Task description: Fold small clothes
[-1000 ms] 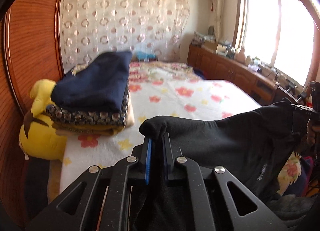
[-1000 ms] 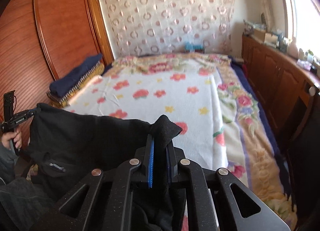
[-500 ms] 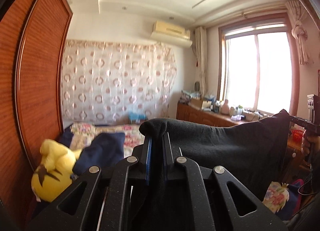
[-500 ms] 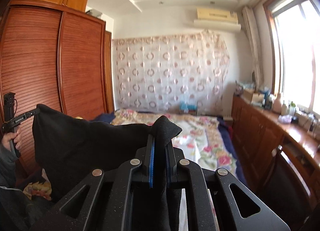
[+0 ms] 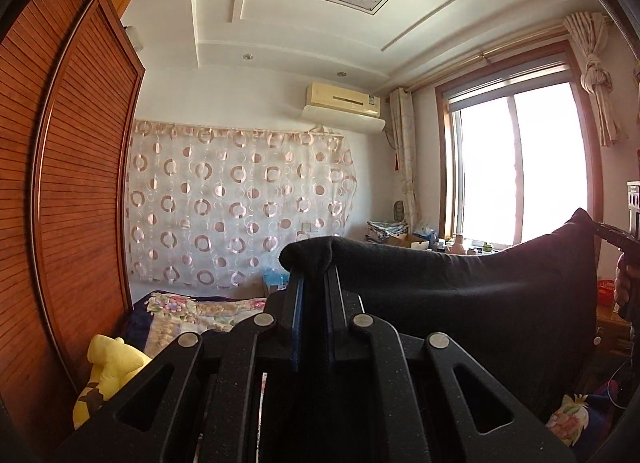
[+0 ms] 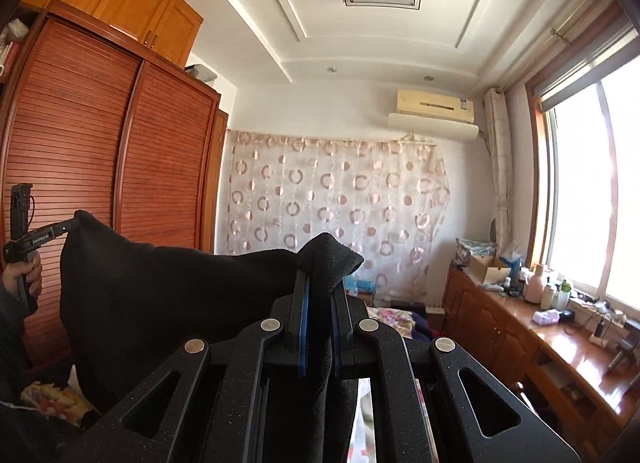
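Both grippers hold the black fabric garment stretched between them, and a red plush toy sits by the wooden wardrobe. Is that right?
Not quite: the plush toy is yellow, as the left wrist view shows. The rest holds: left gripper and right gripper hold the black fabric garment near the wooden wardrobe.

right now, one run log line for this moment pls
stage: garment held up | left hand-held gripper: shut on black garment corner | right hand-held gripper: shut on other corner | cloth: spread between both, above bed

A: anyone making out any writing here?

B: only some small white lettering sitting on the side of the left gripper [image 6: 74, 225], over by the wardrobe. It's coming out too tiny and blurry to read. Nothing else is showing text.
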Available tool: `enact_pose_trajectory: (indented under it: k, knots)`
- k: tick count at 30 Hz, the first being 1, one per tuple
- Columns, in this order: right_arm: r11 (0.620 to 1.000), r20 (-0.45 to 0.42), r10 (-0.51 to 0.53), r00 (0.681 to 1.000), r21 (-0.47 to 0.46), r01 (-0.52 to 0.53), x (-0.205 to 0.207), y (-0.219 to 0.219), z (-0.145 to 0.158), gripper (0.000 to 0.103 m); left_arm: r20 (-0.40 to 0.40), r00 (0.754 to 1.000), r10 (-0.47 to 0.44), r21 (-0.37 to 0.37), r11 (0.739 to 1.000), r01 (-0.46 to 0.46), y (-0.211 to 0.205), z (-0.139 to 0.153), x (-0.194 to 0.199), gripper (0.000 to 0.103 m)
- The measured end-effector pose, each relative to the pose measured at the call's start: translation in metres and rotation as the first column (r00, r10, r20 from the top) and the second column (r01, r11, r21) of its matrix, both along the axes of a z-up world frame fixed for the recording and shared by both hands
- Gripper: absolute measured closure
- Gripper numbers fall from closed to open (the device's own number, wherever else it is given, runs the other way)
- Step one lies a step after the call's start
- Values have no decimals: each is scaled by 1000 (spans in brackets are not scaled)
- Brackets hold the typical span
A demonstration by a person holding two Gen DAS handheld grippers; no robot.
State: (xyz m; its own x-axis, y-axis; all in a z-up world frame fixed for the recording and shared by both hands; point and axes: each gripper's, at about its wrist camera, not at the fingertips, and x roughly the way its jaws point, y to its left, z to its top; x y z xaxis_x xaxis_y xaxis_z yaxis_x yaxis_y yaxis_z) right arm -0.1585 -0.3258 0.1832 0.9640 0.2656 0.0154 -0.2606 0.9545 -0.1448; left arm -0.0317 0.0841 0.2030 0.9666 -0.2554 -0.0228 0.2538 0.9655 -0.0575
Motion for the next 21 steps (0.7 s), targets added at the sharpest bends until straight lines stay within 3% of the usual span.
enact_pose_trajectory:
  k: [6, 8, 9, 11, 13, 18, 20, 21]
  knots:
    - [998, -93, -64, 994, -21, 62, 97, 27, -10, 95, -93, 994, 49, 30, 998, -46, -12, -14, 82, 93]
    - [995, -144, -98, 985, -39, 93, 137, 38, -6, 94, -133, 986, 105, 110, 990, -90, -19, -34, 127, 88]
    - [988, -173, -154, 973, -50, 148, 162, 43, -16, 92, -165, 978, 128, 145, 984, -104, -20, -47, 152, 87]
    - [972, -236, -236, 943, -77, 223, 207, 54, -41, 79, -250, 954, 164, 175, 977, -122, -15, -78, 187, 80]
    - [964, -351, -265, 898, -134, 232, 253, 67, -78, 78, -346, 927, 144, 158, 983, -94, -7, -108, 205, 76]
    - [972, -510, -232, 829, -90, 217, 287, 75, -150, 76, -453, 885, 112, 129, 990, -60, 0, -160, 200, 48]
    - [979, -544, -200, 814, -79, 188, 284, 74, -167, 76, -481, 873, 83, 110, 993, -33, -2, -176, 187, 25]
    - [981, -558, -188, 808, -70, 181, 279, 73, -174, 76, -491, 869, 71, 104, 994, -22, -8, -179, 182, 24]
